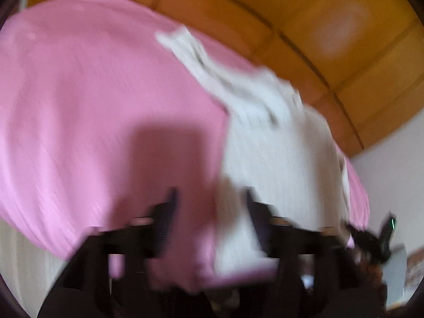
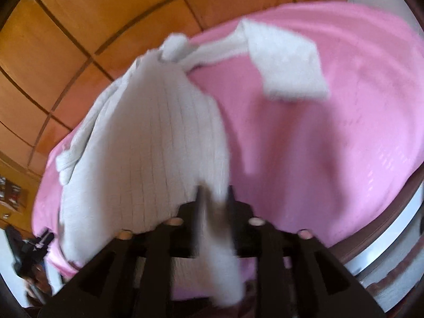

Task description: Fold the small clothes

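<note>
My left tongs [image 1: 209,206] stand open over the pink cover [image 1: 79,106], empty. My right tongs [image 2: 214,198] straddle the white garment's [image 2: 159,132] hem; grip unclear.

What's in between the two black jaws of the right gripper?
A strip of the white garment hangs between the jaws of the right gripper, over the pink cover. The right wrist view shows it, though blurred.

garment [image 2: 148,143]: small white ribbed knit top, long sleeves
state: partly spread, not folded flat
sleeve [image 2: 288,61]: stretches to the far right, cuff end wide
place: on pink cover [image 2: 331,145]
</note>
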The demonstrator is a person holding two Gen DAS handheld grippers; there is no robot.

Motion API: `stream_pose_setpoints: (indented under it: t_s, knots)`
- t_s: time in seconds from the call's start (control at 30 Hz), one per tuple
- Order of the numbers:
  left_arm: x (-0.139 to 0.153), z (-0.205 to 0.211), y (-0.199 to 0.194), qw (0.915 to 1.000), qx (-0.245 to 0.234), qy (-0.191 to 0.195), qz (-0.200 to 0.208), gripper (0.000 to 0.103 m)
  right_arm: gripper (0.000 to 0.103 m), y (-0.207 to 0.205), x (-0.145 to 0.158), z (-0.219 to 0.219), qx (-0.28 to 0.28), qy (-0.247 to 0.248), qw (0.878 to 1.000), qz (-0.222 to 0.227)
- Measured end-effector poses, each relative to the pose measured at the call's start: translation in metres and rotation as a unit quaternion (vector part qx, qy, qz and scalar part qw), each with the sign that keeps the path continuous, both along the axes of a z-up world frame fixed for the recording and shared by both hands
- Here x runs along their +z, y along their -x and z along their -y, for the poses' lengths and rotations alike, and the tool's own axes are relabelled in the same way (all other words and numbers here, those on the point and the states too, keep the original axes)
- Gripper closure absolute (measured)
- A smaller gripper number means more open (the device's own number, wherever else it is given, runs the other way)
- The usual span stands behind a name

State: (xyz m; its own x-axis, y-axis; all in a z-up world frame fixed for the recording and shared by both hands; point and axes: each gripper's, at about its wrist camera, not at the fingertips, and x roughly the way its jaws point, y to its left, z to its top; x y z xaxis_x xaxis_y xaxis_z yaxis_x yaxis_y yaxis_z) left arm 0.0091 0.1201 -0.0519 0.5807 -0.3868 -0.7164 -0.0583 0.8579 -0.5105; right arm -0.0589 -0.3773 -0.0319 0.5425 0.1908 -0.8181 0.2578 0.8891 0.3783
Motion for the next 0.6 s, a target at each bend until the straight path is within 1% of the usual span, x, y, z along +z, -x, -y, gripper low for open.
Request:
stream_pose_setpoints:
  t_s: [0.03, 0.07, 0.13, 0.17, 0.2, 0.23, 0.27, 0.33, 0.4, 0.43, 0.5, 0.53, 0.6]
  knots:
    - [0.005, -0.008, -0.007, 0.9998, 0.017, -0.007, 0.01, 0.041, 0.04, -0.001, 0.005, 0.0, -0.006, 0.008, 1.0, 0.01]
    - [0.011, -0.017, -0.019, 0.9991, 0.033, -0.02, 0.017, 0.041, 0.039, -0.001, 0.015, -0.002, -0.014, 0.024, 0.999, 0.029]
    - [0.016, -0.033, -0.038, 0.9977, 0.055, -0.031, 0.025, 0.041, 0.036, -0.006, 0.025, -0.009, -0.006, 0.037, 0.998, 0.051]
    - [0.016, -0.044, -0.053, 0.9965, 0.074, -0.032, 0.02, 0.041, 0.032, -0.003, 0.032, -0.018, 0.005, 0.038, 0.997, 0.065]
    - [0.014, -0.052, -0.064, 0.9957, 0.089, -0.025, 0.012, 0.041, 0.03, -0.006, 0.036, -0.027, 0.016, 0.036, 0.996, 0.074]
    - [0.011, -0.064, -0.077, 0.9944, 0.105, -0.009, 0.004, 0.041, 0.029, -0.011, 0.039, -0.036, 0.03, 0.035, 0.996, 0.08]
    - [0.008, -0.072, -0.088, 0.9933, 0.115, 0.001, 0.001, 0.041, 0.029, -0.016, 0.04, -0.05, 0.048, 0.034, 0.995, 0.083]
    - [0.005, -0.084, -0.115, 0.9913, 0.131, 0.005, -0.011, 0.041, 0.028, -0.024, 0.037, -0.073, 0.075, 0.026, 0.993, 0.082]
    - [0.003, -0.093, -0.132, 0.9911, 0.132, 0.014, -0.014, 0.041, 0.028, -0.034, 0.026, -0.104, 0.117, 0.011, 0.991, 0.069]
    - [0.004, -0.096, -0.142, 0.9911, 0.132, 0.01, -0.014, 0.041, 0.028, -0.039, 0.022, -0.112, 0.126, 0.008, 0.99, 0.064]
    - [0.009, -0.093, -0.168, 0.9898, 0.138, -0.036, -0.003, 0.041, 0.028, -0.048, 0.01, -0.139, 0.156, -0.002, 0.987, 0.047]
    - [0.009, -0.089, -0.18, 0.9901, 0.128, -0.058, 0.002, 0.038, 0.028, -0.051, 0.006, -0.148, 0.167, -0.004, 0.985, 0.041]
    - [0.007, -0.077, -0.207, 0.9882, 0.101, -0.115, -0.004, 0.036, 0.028, -0.056, 0.0, -0.171, 0.197, 0.001, 0.98, 0.035]
